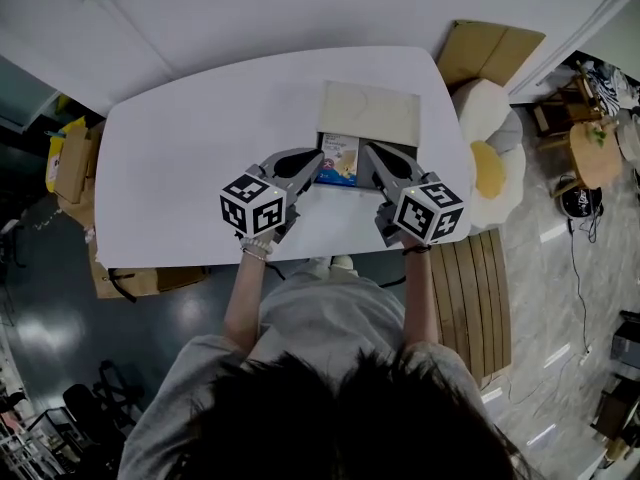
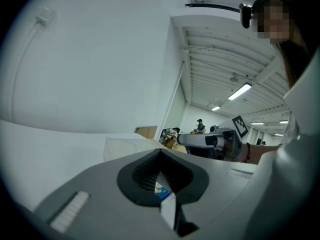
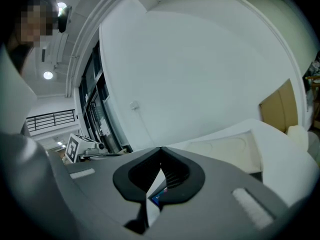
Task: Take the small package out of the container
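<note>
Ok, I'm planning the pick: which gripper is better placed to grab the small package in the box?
Probably the right gripper: its shut tips sit over free space in the box, beside the small package. The left gripper, also shut, reaches in over the side the package lies against.

Both forearms stretched forward, side by side. Left gripper [image 1: 319, 157] and right gripper [image 1: 368, 149] angle inward, tips near each other — jaws closed on both.

An open box [image 1: 368, 113] lies on the white table [image 1: 180, 148], its lid folded to the far side. Inside sits a small package [image 1: 339, 158] with blue print. The left gripper [image 1: 312, 160] and right gripper [image 1: 372, 156] touch its left and right edges.
</note>
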The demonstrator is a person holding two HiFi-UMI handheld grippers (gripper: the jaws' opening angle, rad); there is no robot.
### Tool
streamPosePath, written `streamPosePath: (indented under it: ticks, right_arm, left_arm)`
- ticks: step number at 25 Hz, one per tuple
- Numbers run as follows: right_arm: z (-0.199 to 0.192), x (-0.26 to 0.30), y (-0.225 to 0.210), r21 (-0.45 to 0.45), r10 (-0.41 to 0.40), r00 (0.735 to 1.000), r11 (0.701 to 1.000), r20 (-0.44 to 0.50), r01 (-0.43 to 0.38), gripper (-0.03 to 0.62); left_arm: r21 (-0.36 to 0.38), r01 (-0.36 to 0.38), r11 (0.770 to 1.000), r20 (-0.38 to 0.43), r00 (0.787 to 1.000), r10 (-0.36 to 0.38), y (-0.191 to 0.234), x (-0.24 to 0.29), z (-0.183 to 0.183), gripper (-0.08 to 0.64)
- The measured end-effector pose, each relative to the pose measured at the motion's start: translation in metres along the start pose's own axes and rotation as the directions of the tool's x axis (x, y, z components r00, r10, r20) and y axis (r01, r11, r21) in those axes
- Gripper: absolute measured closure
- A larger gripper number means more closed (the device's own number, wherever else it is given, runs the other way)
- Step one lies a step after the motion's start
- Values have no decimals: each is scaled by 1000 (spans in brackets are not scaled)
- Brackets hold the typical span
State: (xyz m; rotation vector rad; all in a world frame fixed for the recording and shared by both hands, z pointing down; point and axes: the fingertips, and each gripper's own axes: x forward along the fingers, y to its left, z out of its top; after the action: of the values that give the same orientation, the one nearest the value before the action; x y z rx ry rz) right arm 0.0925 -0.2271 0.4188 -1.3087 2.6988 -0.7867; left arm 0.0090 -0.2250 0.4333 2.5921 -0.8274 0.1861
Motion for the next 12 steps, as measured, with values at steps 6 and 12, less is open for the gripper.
streamPosePath:
  ticks: [6,12]
  right_arm:
    - [-19,10,-10,42,-30,998,999,-57,33,578]
    - [-38,19,-21,50,-33,989,998,-145,40,578]
  left_arm:
    - [-35,17,999,-34,999,-18,4,3,-16,568]
    - [-48,35,998,-78,996,-38,11,10,-33,568]
